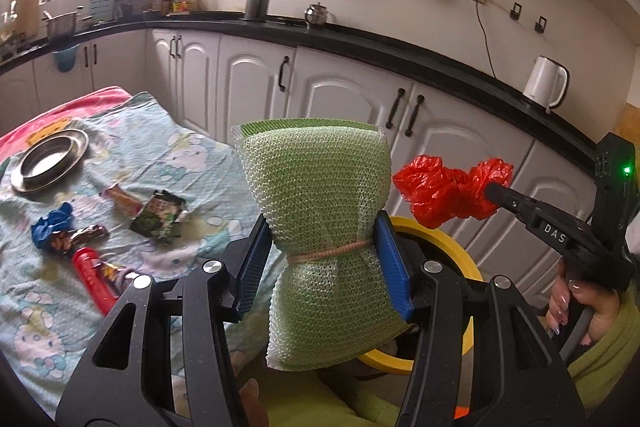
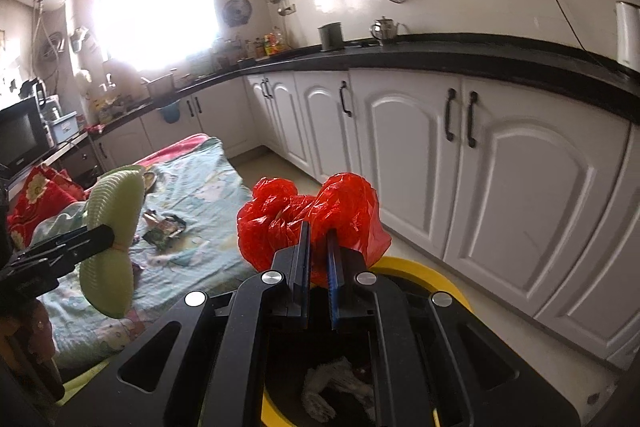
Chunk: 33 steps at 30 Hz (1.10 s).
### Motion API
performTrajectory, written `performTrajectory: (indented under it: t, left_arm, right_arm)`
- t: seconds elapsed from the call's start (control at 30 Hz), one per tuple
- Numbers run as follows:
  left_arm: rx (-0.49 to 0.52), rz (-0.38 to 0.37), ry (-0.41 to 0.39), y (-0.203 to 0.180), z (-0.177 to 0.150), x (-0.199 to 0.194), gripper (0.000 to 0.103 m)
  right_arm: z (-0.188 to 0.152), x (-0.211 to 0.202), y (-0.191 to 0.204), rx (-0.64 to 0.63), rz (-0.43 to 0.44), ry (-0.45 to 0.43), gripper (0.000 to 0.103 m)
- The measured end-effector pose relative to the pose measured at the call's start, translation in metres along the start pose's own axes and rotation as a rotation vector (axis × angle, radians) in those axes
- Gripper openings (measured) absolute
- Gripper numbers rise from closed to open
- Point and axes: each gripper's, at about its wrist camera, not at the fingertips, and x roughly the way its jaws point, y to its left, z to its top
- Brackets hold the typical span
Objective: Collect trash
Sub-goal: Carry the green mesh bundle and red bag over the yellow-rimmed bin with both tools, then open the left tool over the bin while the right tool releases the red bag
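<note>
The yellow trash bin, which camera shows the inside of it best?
The right wrist view. It looks down past the right gripper into the yellow trash bin, where crumpled white trash already lies at the bottom. The left wrist view shows only parts of its yellow rim behind the green mesh sponge.

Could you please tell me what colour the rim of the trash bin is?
Yellow; the trash bin rim shows best in the right wrist view.

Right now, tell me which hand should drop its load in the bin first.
Right. Its gripper holds the red plastic bag directly over the yellow-rimmed bin; the left gripper's green mesh sponge probably sits nearer the bin's edge.
</note>
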Motion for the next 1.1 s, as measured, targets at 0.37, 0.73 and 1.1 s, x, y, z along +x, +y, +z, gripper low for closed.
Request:
performTrajectory:
  t: [0.37,0.73,1.1]
  left_arm:
    - [0.075,-0.07,0.034,-0.03,-0.001,0.027,0.045]
    - [0.113,-0.129,0.112,-0.053,-0.013,0.057,0.045]
    - [0.136,-0.154,0.187,-0.063,-0.031,0.076,0.045]
  right_arm:
    - [-0.021,-0.001,-0.03,0.039,-0.05,0.034,0.007]
    - [-0.04,0.003,-0.051,0.066,-0.079,0.079,0.007]
    - [-0.05,0.009,-0.063,0.094,-0.083,0.115,0.007]
